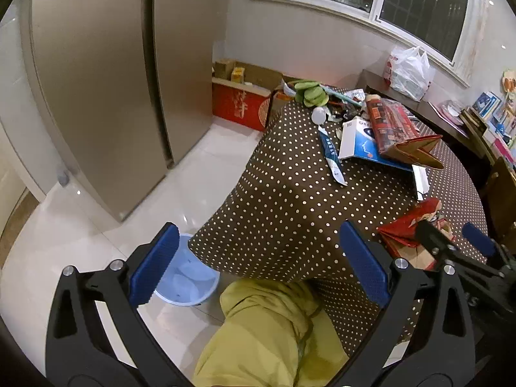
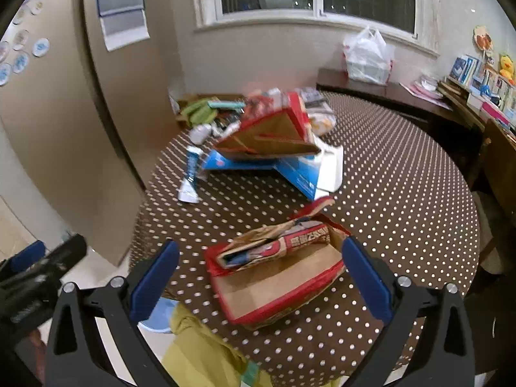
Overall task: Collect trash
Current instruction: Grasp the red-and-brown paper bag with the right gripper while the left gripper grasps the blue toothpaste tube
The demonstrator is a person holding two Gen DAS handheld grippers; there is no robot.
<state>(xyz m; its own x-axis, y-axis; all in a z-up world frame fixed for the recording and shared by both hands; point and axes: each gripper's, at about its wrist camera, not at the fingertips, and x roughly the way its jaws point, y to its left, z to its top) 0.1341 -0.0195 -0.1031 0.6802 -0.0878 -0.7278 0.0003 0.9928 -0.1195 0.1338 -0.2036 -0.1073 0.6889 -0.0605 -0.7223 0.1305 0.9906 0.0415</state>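
Observation:
A crushed red and brown cardboard box (image 2: 277, 274) lies on the near part of the polka-dot table (image 2: 403, 193), between the open fingers of my right gripper (image 2: 261, 277). It also shows in the left wrist view (image 1: 409, 235). My left gripper (image 1: 258, 264) is open and empty over the table's near-left edge, above a light blue bin (image 1: 187, 277) on the floor. Farther back lie a blue and white box (image 2: 300, 171), a flattened red carton (image 2: 274, 129) and a squeezed tube (image 2: 192, 174).
A tall fridge (image 1: 96, 96) stands left of the table. Green items (image 1: 309, 92) and small wrappers sit at the table's far edge. A white plastic bag (image 2: 367, 54) rests on a dark sideboard. Yellow-green trousers (image 1: 267, 332) are below the grippers.

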